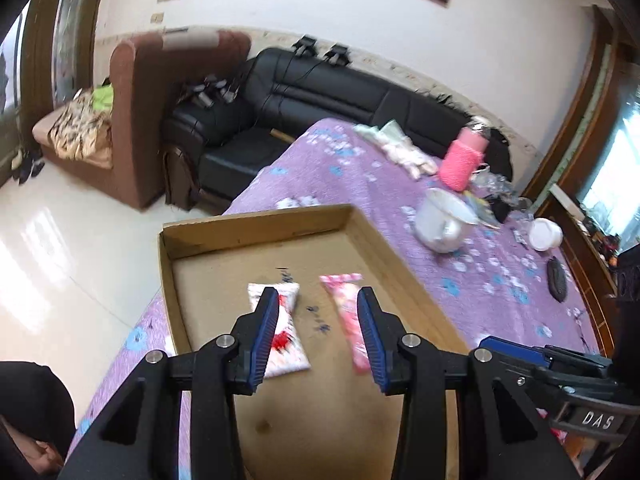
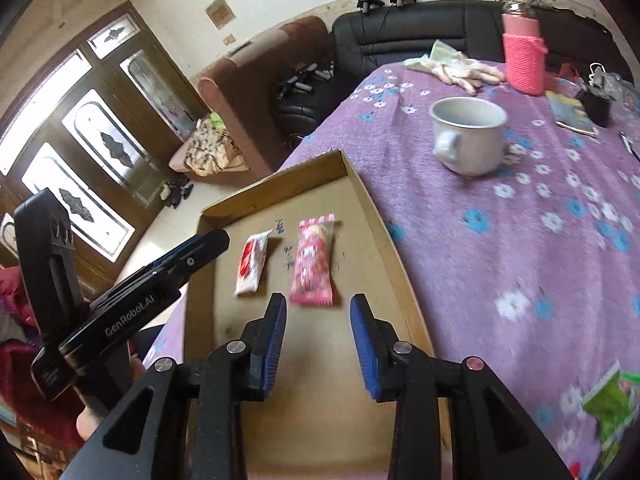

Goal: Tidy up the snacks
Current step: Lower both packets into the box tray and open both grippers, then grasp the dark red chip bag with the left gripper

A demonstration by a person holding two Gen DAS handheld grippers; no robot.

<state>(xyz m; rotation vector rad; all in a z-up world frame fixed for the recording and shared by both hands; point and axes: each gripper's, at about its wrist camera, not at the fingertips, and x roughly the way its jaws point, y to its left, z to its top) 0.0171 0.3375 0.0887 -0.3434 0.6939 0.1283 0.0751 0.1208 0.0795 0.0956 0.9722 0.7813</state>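
A shallow cardboard box (image 1: 248, 228) (image 2: 280, 178) sits on the purple flowered tablecloth. Inside lie a white and red snack packet (image 1: 294, 344) (image 2: 252, 264) and a pink snack packet (image 1: 346, 304) (image 2: 312, 264), side by side. My left gripper (image 1: 318, 300) is open and empty, held above the box with the two packets just under its fingers. My right gripper (image 2: 318, 304) is open and empty, hovering over the near part of the box, just short of the pink packet. A green snack packet (image 2: 608, 408) lies on the cloth at the right edge of the right wrist view.
A white mug (image 1: 442, 220) (image 2: 468, 136) stands on the cloth beyond the box. A pink knitted bottle (image 1: 462, 160) (image 2: 524, 56), pale gloves (image 2: 460, 66), a white lid (image 1: 544, 234) and small clutter lie farther back. Sofas stand behind the table.
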